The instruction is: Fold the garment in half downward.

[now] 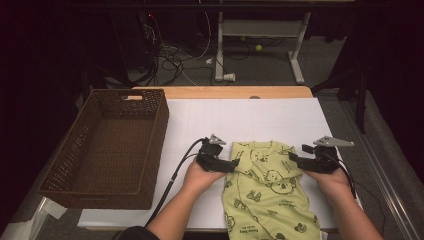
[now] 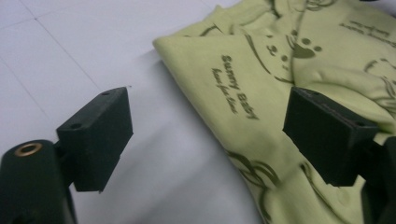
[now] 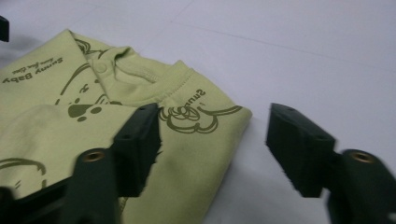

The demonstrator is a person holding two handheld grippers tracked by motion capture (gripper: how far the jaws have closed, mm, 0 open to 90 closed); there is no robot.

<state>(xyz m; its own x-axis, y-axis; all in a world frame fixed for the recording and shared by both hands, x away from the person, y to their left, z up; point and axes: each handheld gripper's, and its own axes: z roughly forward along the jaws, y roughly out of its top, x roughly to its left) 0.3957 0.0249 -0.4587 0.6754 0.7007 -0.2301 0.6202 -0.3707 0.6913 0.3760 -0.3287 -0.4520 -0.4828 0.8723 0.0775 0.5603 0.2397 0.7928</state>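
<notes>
A light green baby garment (image 1: 270, 195) printed with dark koalas and lettering lies folded on the white sheet, reaching the table's front edge. My left gripper (image 1: 234, 165) is at its upper left corner and points right. In the left gripper view the garment (image 2: 261, 84) has its folded edge between the open jaws of that gripper (image 2: 205, 135), and the pads do not touch the cloth. My right gripper (image 1: 292, 159) is at the upper right corner and points left. The right gripper view has the collar corner of the garment (image 3: 56, 135) between the spread jaws of that gripper (image 3: 215, 135), unpressed.
A dark brown wicker basket (image 1: 150, 150) stands on the left part of the table, with nothing in it. The white sheet (image 1: 240, 117) covers the table behind the garment. Beyond the wooden far edge (image 1: 225, 92) are cables and a desk frame on the floor.
</notes>
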